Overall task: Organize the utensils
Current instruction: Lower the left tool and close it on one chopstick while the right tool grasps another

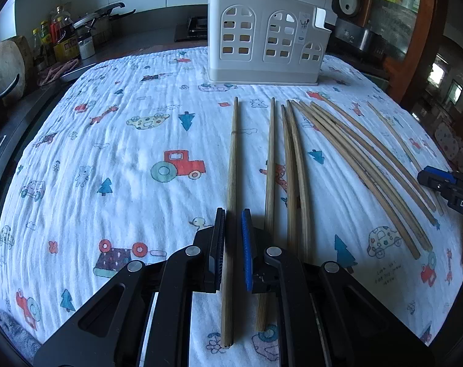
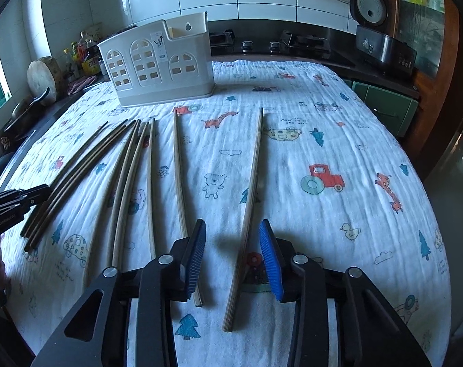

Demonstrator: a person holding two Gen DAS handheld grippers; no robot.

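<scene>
Several wooden chopsticks lie on a printed white cloth (image 1: 109,159). In the left wrist view my left gripper (image 1: 233,214) has its jaws narrowly apart around the leftmost chopstick (image 1: 232,165), which lies between them on the cloth; I cannot tell if the pads touch it. In the right wrist view my right gripper (image 2: 233,226) is open, its jaws astride the rightmost chopstick (image 2: 251,189). A white utensil holder (image 1: 262,39) stands upright at the far side of the cloth; it also shows in the right wrist view (image 2: 158,61).
More chopsticks (image 1: 353,159) fan out to the right of the left gripper, and lie left of the right gripper (image 2: 124,177). Bottles (image 1: 60,36) and a round board (image 1: 5,67) stand at the back left. A rice cooker (image 2: 381,42) and stove (image 2: 268,44) sit behind.
</scene>
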